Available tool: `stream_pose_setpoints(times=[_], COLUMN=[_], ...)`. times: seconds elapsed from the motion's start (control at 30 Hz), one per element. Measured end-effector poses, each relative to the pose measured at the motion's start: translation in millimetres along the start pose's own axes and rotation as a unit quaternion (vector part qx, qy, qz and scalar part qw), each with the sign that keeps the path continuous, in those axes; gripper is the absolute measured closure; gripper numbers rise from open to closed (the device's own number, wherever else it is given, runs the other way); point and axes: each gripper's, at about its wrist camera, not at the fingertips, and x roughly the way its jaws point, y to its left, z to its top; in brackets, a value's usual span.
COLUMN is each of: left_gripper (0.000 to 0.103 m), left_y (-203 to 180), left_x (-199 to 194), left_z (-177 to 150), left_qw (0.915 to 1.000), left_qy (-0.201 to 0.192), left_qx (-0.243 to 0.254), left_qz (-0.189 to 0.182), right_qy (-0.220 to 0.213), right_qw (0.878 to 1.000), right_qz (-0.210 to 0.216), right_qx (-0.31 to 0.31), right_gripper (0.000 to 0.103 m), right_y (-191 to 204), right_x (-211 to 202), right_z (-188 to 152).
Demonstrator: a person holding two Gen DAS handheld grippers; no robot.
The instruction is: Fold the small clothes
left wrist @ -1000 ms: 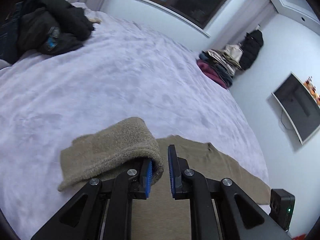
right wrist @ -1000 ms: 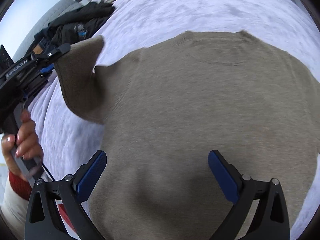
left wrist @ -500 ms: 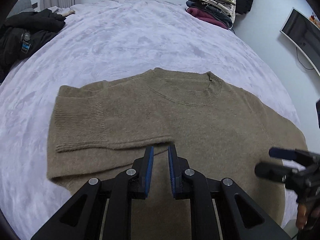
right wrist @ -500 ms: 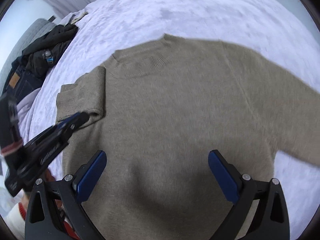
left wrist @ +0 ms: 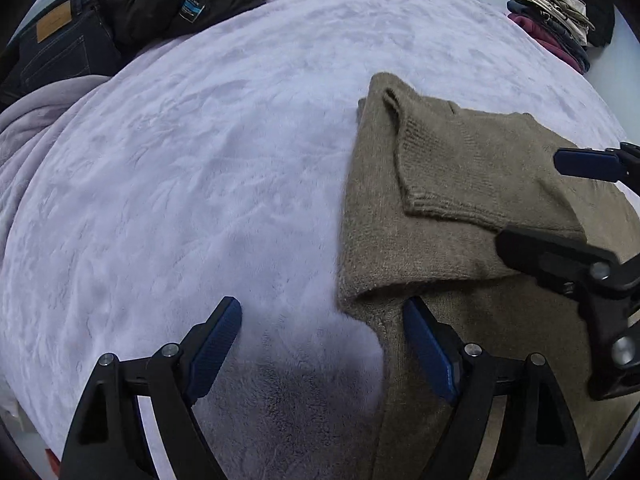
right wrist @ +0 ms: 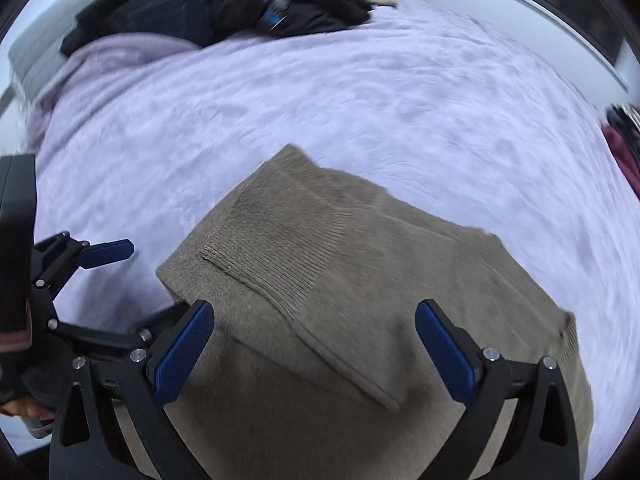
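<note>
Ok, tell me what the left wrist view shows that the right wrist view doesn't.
Only the left wrist view: the folded clothes stack in full and the open left gripper straddling the sweater's edge. Only the right wrist view: the window frame. Both: the brown sweater with its sleeve folded across, the dark clothes pile, and the open right gripper.

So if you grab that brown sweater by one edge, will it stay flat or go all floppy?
Probably floppy: the sweater is soft knit, and its sleeve already lies folded over the body. It likely sags and unfolds when lifted. Its fuzzy surface should grip the fleecy blanket, so pushing may bunch it rather than slide it.
</note>
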Motion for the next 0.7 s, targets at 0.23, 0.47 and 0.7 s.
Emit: stream_pose_setpoints(times=[0.23, 0.47, 0.7], left_gripper=[0.019, 0.019, 0.019], left_y=[5.0, 6.0, 2.4], left_x=[0.8, 2.2, 3.4], left_z=[-1.9, -2.6, -1.8], left_qw=[0.9997, 0.9996, 0.9996], left_qy=[-0.009, -0.005, -0.004], left_qx=[-0.023, -0.024, -0.025], left_qz=[0.006, 0.012, 0.015], right_qy=[0.022, -0.105, -0.091], right_qw=[0.999, 0.976, 0.88], right_qz=[-0.025, -0.007, 0.014], right_qx=[0.017, 0.193, 0.465], right_gripper=[0.058, 0.087, 0.087], right_y=[-1.9, -66.9, -179.9], right_x=[35.9, -40.7, -63.3], right_z=[6.8, -12.1, -140.1])
